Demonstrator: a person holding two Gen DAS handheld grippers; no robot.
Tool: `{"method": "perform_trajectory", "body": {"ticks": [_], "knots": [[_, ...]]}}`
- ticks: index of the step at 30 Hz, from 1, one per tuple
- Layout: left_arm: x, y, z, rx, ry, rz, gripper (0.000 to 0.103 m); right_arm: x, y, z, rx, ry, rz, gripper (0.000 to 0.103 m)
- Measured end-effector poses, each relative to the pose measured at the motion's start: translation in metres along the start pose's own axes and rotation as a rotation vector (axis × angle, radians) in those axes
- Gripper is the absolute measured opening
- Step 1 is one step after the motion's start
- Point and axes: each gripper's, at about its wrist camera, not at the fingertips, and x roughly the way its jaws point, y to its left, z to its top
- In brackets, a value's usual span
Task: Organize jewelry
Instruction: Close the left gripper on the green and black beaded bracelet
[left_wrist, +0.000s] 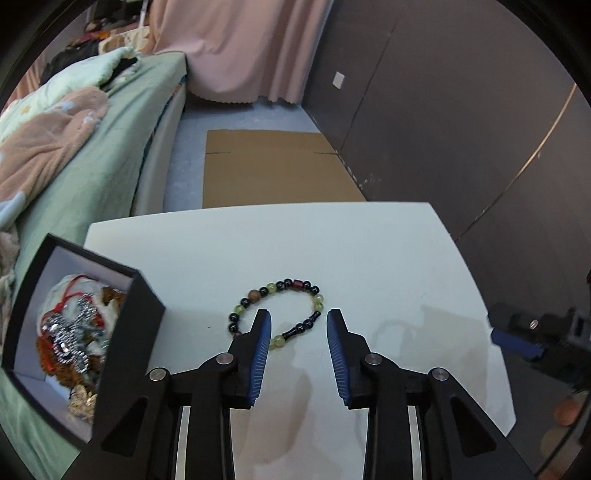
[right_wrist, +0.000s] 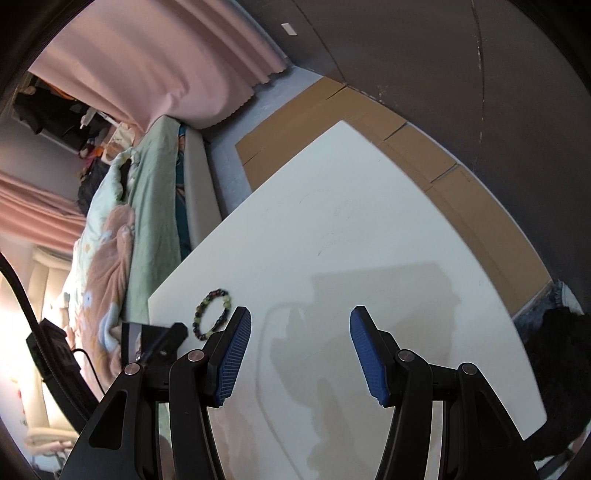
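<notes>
My left tongs stood open and empty, low over the white worktop. The bead bracelet lay flat on the worktop directly under and just ahead of the two blue pads: the left pad overlapped the near-left arc of the loop, and the right pad sat just beside its near-right end. Most of the loop lay between the pads or just beyond their tips. Contact with the beads could not be confirmed.

My right tongs were also open and empty, held over bare worktop. In the right wrist view the bracelet lay just left of the left pad, outside the gap.

To the left of the bracelet, at the worktop's left edge, stood the black box, open and tilted toward the camera. It already contained a pile of jewelry: silver chain, red cord and brownish pieces.

Judgement: the task was well advanced. The box was stocked, and the bracelet was the only loose item visible on the worktop. Remaining steps were to close the left tongs on the bracelet, carry it left and release it into the box.

Beyond the worktop lay flattened cardboard on the floor, a bed to the left and a pink curtain at the far wall.
</notes>
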Motion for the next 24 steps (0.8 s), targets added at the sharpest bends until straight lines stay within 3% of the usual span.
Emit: {"method": "perform_trajectory", "body": {"ticks": [8,16,24], "knots": [[0.035,-0.004,-0.004,0.05,0.081,0.07,0.033,0.004,0.0,0.01,0.011,-0.001,-0.019,0.056],[0.04,-0.02,-0.01,0.18,0.057,0.146,0.033,0.009,0.008,0.017,0.004,-0.002,-0.022,0.056],[0.039,-0.02,-0.01,0.205,0.07,0.116,0.032,0.013,0.011,0.013,-0.011,0.013,-0.028,0.056]]}}
